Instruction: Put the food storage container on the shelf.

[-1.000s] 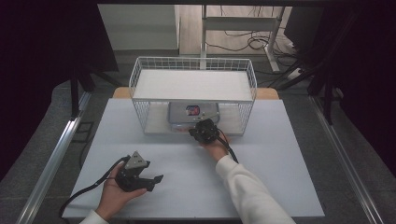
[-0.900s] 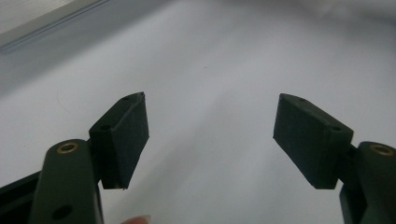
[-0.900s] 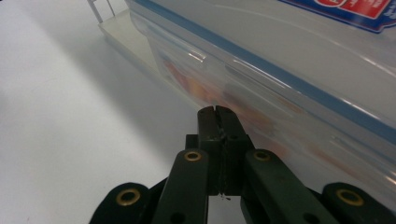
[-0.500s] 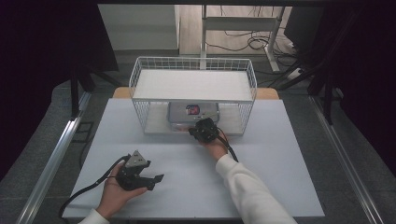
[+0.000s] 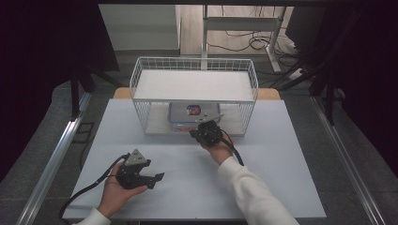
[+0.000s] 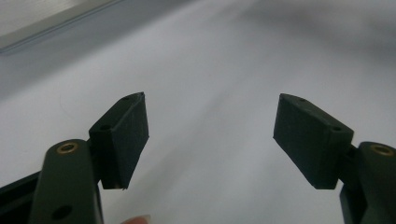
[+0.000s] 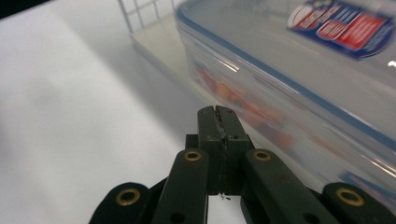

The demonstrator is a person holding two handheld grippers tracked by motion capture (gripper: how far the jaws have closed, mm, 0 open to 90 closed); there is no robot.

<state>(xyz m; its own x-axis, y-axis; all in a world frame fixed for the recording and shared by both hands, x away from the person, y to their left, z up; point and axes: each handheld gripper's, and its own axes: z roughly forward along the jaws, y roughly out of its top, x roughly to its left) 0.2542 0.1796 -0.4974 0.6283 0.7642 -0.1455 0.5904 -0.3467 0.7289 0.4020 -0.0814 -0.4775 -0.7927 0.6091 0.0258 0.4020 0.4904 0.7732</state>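
Half of the lidded plastic box (image 5: 187,114) is veiled by the wire basket (image 5: 141,75) that holds it on the table (image 5: 281,178). The right gripper (image 7: 217,110), clenched on nothing, sits just before the box's near edge. The left gripper (image 6: 210,135) rests released over bare table.

A clear plastic food container (image 7: 299,79) with a blue-rimmed lid and a red-and-blue label lies flat on the lower shelf of the white wire rack (image 5: 195,77); orange contents show through its side.

White table (image 5: 291,154); wire rack (image 5: 195,75) stands at its far side.
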